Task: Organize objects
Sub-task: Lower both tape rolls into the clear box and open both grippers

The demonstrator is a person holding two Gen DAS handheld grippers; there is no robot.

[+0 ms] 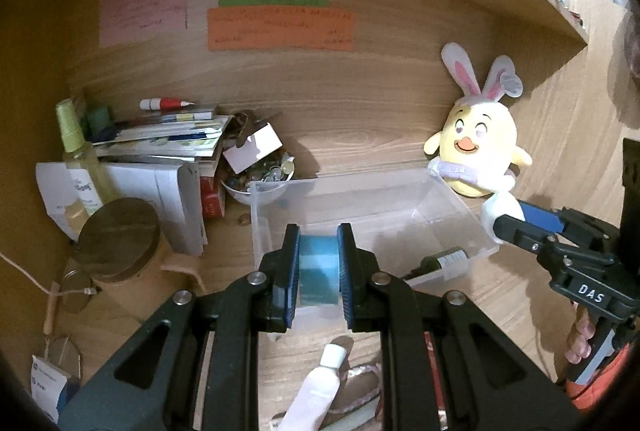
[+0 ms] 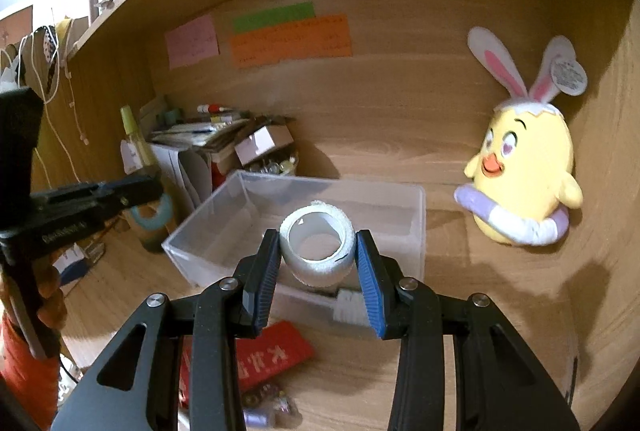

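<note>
Ahead of both grippers sits the clear bin (image 2: 416, 215), so the left gripper (image 1: 319, 267) pinching blue tape (image 1: 318, 263) and the right gripper (image 2: 318, 263) clamping the white roll (image 2: 318, 245) should clear its rim before letting go.

Left tongs (image 1: 319, 263) clamped on a blue tape roll (image 1: 318, 267), up over the near wall of the clear plastic bin (image 1: 360, 191) mid-worktop (image 1: 380, 135); right tongs (image 1: 507, 221) reach in from the right edge, gripping a white roll (image 1: 498, 209); yellow bunny-eared chick plush (image 1: 480, 143) leans at the back wall; paper pile (image 1: 160, 139) stacked back-left; white tube (image 1: 320, 379) near the front edge.
</note>
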